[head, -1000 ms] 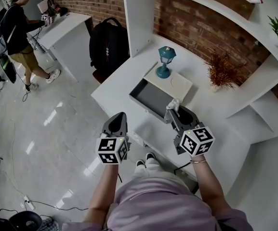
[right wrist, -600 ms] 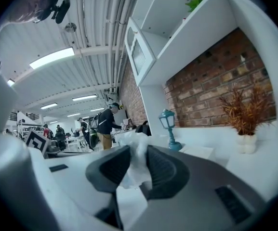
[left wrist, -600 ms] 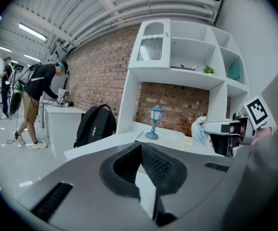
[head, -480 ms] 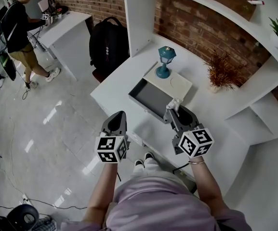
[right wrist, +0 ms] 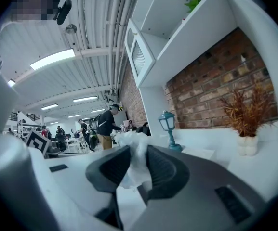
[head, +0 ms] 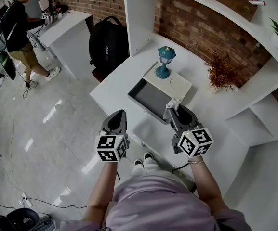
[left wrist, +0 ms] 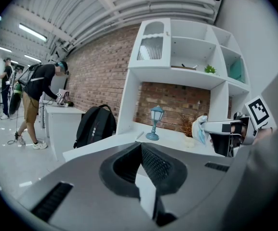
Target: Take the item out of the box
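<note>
The open grey box (head: 151, 100) lies on the white desk (head: 119, 83), its white lid (head: 170, 82) folded back behind it. My right gripper (head: 173, 108) hovers over the box's near right corner, shut on a crumpled white plastic-wrapped item (head: 173, 103) (right wrist: 134, 160). The same item shows in the left gripper view as a white and pale blue bundle (left wrist: 200, 129) at the right gripper's tip. My left gripper (head: 119, 118) hangs off the desk's front edge, jaws shut with nothing between them (left wrist: 141, 170). The box interior looks bare.
A teal lantern (head: 166, 60) stands on the lid. A dried plant in a pot (head: 221, 71) sits at the back right. A black backpack (head: 109, 44) rests left of the desk. A person (head: 17, 32) bends at a far table. Shelves rise above the desk.
Both grippers have drifted very slightly; the right gripper still holds the item over the box's corner. The person at the far table has shifted a little.
</note>
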`<state>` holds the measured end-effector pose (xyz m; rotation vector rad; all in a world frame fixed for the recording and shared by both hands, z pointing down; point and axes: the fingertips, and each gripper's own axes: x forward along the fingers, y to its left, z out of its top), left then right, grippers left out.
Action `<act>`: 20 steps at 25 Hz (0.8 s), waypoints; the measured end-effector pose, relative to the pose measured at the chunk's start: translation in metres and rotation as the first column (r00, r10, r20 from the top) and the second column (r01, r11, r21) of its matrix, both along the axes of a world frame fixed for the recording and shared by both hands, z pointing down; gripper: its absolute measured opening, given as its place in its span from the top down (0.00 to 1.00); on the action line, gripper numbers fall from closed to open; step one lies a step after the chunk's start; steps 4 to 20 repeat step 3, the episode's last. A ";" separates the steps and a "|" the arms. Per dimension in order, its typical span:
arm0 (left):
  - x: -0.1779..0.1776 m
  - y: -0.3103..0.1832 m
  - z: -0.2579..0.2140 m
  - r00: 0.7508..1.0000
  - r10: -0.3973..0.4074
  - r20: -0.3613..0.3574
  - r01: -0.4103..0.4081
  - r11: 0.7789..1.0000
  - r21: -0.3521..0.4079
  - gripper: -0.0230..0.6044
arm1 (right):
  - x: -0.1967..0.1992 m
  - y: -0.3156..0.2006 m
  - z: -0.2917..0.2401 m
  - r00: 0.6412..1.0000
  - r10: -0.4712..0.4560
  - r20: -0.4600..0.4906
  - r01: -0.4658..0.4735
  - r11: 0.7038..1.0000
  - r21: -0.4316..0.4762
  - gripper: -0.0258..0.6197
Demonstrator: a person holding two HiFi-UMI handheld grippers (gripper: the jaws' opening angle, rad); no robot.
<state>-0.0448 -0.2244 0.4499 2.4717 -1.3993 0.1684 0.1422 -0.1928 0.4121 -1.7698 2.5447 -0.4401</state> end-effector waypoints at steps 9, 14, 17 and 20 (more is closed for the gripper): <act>0.002 -0.002 -0.001 1.000 0.001 0.002 -0.001 1.000 0.003 0.96 | 0.003 -0.002 0.000 1.000 0.004 0.007 -0.004 1.000 0.001 0.78; 0.002 -0.002 -0.001 1.000 0.001 0.002 -0.001 1.000 0.003 0.96 | 0.003 -0.002 0.000 1.000 0.004 0.007 -0.004 1.000 0.001 0.78; 0.002 -0.002 -0.001 1.000 0.001 0.002 -0.001 1.000 0.003 0.96 | 0.003 -0.002 0.000 1.000 0.004 0.007 -0.004 1.000 0.001 0.78; 0.002 -0.002 -0.001 1.000 0.001 0.002 -0.001 1.000 0.003 0.96 | 0.003 -0.002 0.000 1.000 0.004 0.007 -0.004 1.000 0.001 0.78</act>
